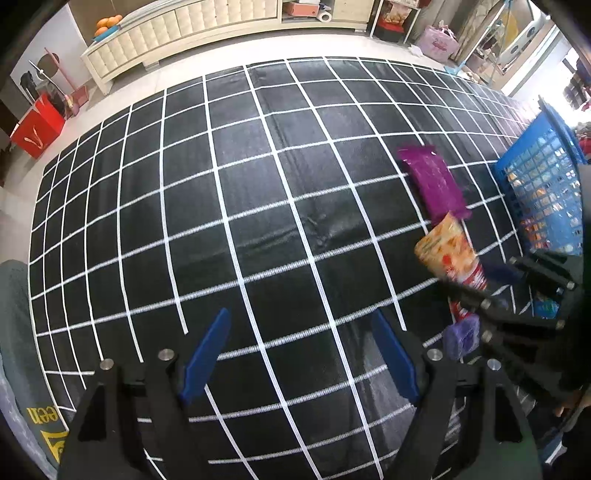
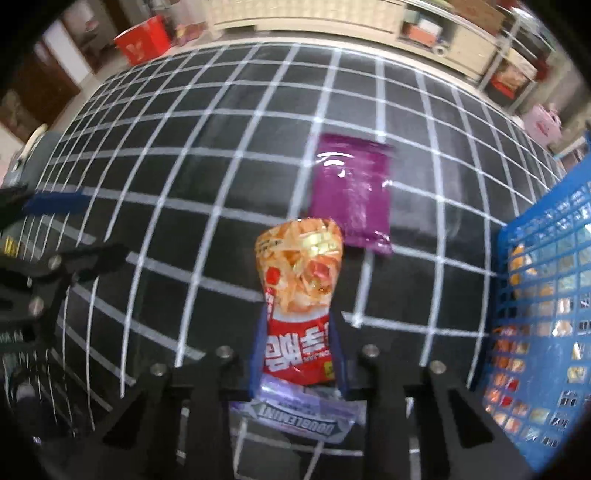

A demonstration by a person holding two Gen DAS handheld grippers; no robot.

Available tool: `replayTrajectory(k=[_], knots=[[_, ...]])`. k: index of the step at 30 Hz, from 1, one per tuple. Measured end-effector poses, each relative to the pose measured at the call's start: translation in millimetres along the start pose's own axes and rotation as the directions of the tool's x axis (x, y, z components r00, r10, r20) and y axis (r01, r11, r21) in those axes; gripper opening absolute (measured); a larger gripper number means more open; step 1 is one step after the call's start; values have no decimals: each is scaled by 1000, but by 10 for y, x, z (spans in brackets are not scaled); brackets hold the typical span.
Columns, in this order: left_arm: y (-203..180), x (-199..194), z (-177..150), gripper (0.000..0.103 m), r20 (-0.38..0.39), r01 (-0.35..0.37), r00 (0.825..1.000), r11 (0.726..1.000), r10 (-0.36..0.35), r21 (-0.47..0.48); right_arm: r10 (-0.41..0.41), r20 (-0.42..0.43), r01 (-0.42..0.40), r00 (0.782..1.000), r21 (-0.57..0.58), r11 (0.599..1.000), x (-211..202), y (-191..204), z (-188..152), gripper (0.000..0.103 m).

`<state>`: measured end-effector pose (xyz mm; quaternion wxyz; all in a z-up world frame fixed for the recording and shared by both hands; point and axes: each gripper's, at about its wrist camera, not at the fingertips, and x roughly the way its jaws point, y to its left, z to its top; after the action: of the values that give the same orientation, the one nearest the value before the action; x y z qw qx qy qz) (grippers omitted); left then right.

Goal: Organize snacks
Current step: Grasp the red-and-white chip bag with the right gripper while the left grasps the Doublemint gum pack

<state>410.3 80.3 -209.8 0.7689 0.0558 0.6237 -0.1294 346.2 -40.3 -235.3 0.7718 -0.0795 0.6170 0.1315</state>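
Note:
My right gripper (image 2: 299, 332) is shut on a red and orange snack bag (image 2: 301, 284), squeezing its lower part; the bag also shows in the left wrist view (image 1: 448, 251). A purple snack packet (image 2: 351, 192) lies flat on the mat just beyond it and shows in the left wrist view (image 1: 436, 182). A Doublemint gum pack (image 2: 295, 413) lies under the right gripper and shows in the left wrist view (image 1: 461, 336). A blue mesh basket (image 2: 535, 295) with several snacks inside stands at the right; it shows in the left wrist view (image 1: 539, 192). My left gripper (image 1: 301, 354) is open and empty above the mat.
A black mat with a white grid (image 1: 258, 184) covers the table. A cream cabinet (image 1: 177, 26) and a red box (image 1: 37, 125) stand on the floor beyond the far edge. The left gripper's body (image 2: 44, 280) is at the left of the right wrist view.

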Motion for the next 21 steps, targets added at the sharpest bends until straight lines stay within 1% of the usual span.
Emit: replayTrajectory(k=[2,5,6,9,12,14,15,17,21], knots=[[-10,-56,-48,77,5,2,1000,1000,-2,5,23,-9,-24,1000,-16,1000,-20,119,-65,33],[0,-173,-157,77,6,14,1000,1000,-14,0,80,-8,-80,997,31,996,-92,144,-140,33],[-2,-218,-191,77,8,20,1000,1000,-20,-1,83,0,-83,997,42,996,-139,153,-166,33],[-22,-361,-297,77,25,30,999,999,-31,10,68,47,-71,997,65,995,-392,159,-243,33],[-102,-516,-339,77,50,33,998,999,-34,29,90,94,-100,991,102,990,-680,131,-341,33],[-153,-611,-380,77,61,56,996,997,-58,46,89,119,-103,989,113,988,-841,114,-457,33],[-204,-657,-402,77,67,66,995,996,-70,59,85,132,-101,988,122,987,-921,109,-524,33],[-338,-743,-404,77,87,61,994,993,-70,104,88,150,-111,985,151,982,-1034,43,-626,33],[-642,-815,-493,77,124,68,988,973,-97,221,71,168,-108,983,224,969,-1138,-74,-828,33]])
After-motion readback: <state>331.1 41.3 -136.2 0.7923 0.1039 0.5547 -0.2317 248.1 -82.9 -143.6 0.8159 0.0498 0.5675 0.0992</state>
